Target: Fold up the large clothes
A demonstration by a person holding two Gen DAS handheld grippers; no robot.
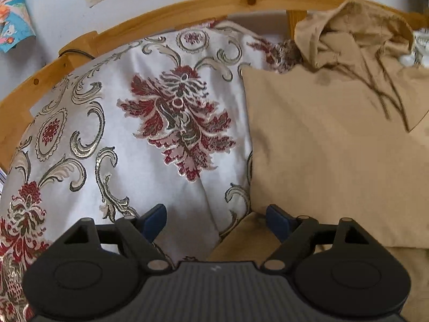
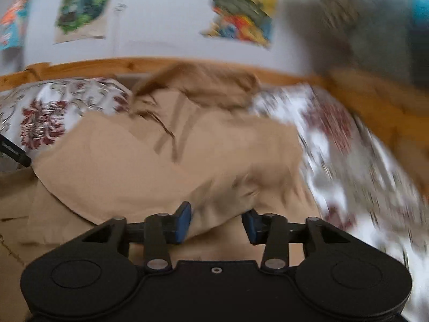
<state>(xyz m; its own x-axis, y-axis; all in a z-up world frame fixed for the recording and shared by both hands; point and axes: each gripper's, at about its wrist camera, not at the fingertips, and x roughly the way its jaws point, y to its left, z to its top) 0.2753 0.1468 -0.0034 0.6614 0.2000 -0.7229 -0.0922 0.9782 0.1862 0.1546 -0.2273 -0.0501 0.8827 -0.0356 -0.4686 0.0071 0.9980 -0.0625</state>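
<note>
A tan cotton hooded sweatshirt [image 1: 335,139] lies folded on the white bedspread with red floral pattern [image 1: 150,123], hood toward the far wooden bed rail [image 1: 171,10]. The left gripper [image 1: 215,221] hangs spread and empty at its near left corner. The right gripper [image 2: 216,225] stands part-spread around a raised fold, pads not pressing.

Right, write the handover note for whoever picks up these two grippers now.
Left gripper: open, empty, over the patterned bedspread beside the left edge of the tan hoodie.
Right gripper: jaws part-way open with a bunched fold of the hoodie between them; pads not clearly pressing. View is blurred.
Hoodie lies on the bed, hood against the wooden bed rail, drawstrings loose.
Done: a straight folded edge shows on the left side.
Left: secure the right-side fold, finish folding.
</note>
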